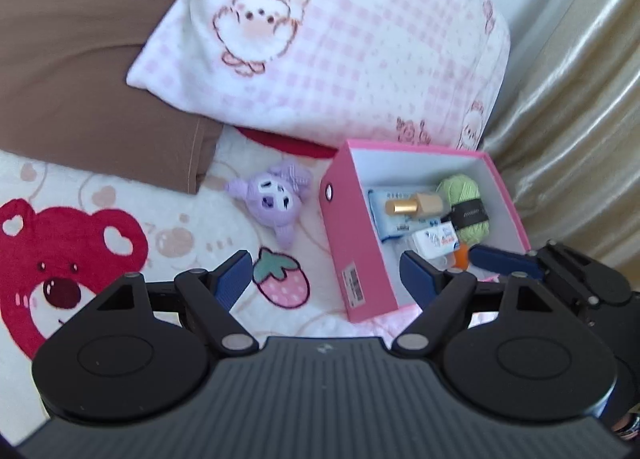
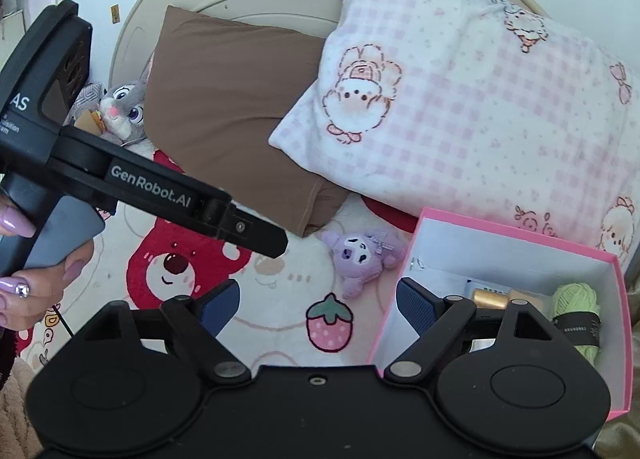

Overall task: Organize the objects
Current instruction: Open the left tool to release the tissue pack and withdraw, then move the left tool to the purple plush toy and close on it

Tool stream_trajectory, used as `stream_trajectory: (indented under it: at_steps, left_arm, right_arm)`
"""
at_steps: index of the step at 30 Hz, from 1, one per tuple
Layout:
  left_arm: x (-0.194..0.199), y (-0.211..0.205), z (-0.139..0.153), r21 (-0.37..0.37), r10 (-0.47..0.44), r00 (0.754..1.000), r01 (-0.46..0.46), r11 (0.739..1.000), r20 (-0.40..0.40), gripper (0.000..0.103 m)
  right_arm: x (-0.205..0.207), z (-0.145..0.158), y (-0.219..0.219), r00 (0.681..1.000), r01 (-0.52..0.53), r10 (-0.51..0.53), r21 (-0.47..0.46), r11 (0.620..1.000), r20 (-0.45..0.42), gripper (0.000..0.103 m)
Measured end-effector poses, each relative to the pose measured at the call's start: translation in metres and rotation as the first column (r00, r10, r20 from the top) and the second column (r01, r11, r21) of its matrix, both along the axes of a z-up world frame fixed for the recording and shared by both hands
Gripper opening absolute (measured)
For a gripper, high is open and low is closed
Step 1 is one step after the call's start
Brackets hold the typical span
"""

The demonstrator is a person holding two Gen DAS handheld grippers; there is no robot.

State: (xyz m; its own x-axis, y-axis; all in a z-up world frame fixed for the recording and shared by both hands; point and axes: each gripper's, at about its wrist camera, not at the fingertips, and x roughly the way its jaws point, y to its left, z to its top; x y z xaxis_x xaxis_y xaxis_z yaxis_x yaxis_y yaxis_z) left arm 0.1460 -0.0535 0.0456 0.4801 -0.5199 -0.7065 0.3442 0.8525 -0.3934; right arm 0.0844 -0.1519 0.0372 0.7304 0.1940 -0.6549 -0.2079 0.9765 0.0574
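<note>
Hovering over a bed with a cartoon blanket (image 1: 120, 195), both tools released, jaws spread wide and empty.

Left gripper (image 1: 325, 275), in the left wrist view: blue pads apart at lower centre, nothing between them. Purple plush toy (image 1: 276, 199) lying on the blanket above and between the fingers, well apart from both, just left of the pink box (image 1: 340, 219). Box open at centre right, its near left corner behind the right-hand pad; inside, green yarn (image 1: 466, 199), a gold-capped bottle (image 1: 416, 205) across a blue-and-white packet (image 1: 384, 219), a small white carton (image 1: 434, 239). Pink checked pillow (image 1: 340, 59) at top, brown pillow (image 1: 80, 79) at upper left.

Right gripper (image 2: 318, 301), in the right wrist view: pads likewise parted and holding nothing. Plush toy in mid-frame, above the gap, clear of the fingers; box at lower right, behind the right-hand pad. Left gripper's body crossing the left of the frame, gripped by a hand (image 2: 24, 283) at the left edge.
</note>
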Motion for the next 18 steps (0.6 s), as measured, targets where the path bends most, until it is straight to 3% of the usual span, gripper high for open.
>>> stream_trajectory:
  at_steps: [7,12,18]
  left_arm:
    - [0.015,0.023,-0.023,-0.082,-0.002,0.999,0.007,0.997,0.054,0.080]
    - [0.038,0.036,-0.052,-0.149,0.020,0.999,-0.014,0.989,0.041,0.078]
    - [0.068,0.048,-0.101,-0.227,0.007,1.000,-0.004,0.974,0.015,0.070]
  right_arm:
    - [0.030,-0.026,0.053,0.998,-0.062,0.064,-0.070,0.996,0.025,0.087]
    - [0.057,-0.063,0.078,0.995,-0.016,0.032,-0.156,0.988,0.098,0.085]
    - [0.099,-0.118,0.093,0.996,0.067,-0.049,-0.277,0.959,0.073,0.075]
